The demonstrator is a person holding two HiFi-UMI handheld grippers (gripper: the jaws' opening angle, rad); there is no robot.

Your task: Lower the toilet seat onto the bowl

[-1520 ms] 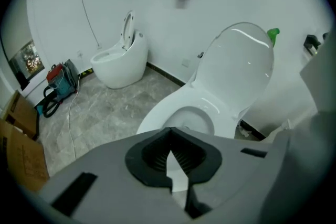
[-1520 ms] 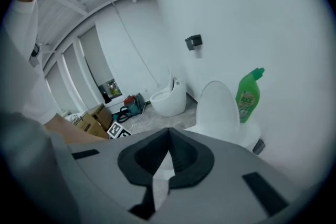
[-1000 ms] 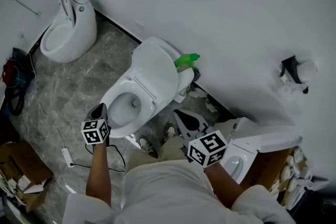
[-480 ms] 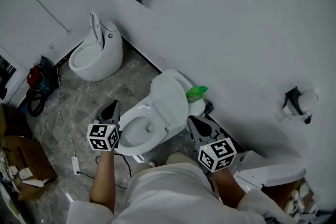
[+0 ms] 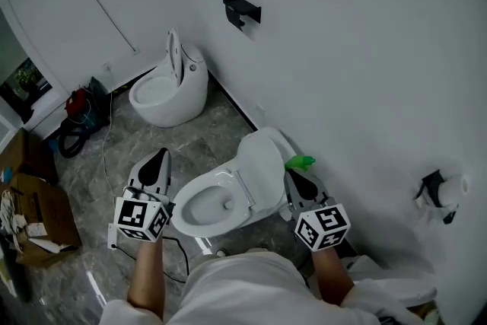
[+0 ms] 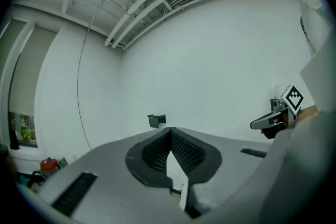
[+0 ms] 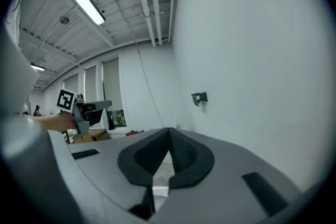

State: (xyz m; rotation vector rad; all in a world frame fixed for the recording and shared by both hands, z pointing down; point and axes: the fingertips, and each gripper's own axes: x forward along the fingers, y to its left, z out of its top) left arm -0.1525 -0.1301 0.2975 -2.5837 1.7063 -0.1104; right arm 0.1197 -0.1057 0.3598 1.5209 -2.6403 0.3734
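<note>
Toilet: white, smooth, high gloss; ceramic or plastic cannot be separated from this height. Second toilet: same glossy white finish.
Floor: grey veined stone-look tile, polished, faint reflections.
Wall: white, matt, smooth.
Left gripper and right gripper: matt grey plastic shells; pads black, ribbed, rubbery.
Cardboard box: brown, dull.
Green bottle: shiny plastic.

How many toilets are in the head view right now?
2. A white oval toilet, lid raised, sits at bottom centre; a white egg-shaped toilet stands by the wall, upper left. A white shape at the lower right edge may be a third, mostly hidden.
</note>
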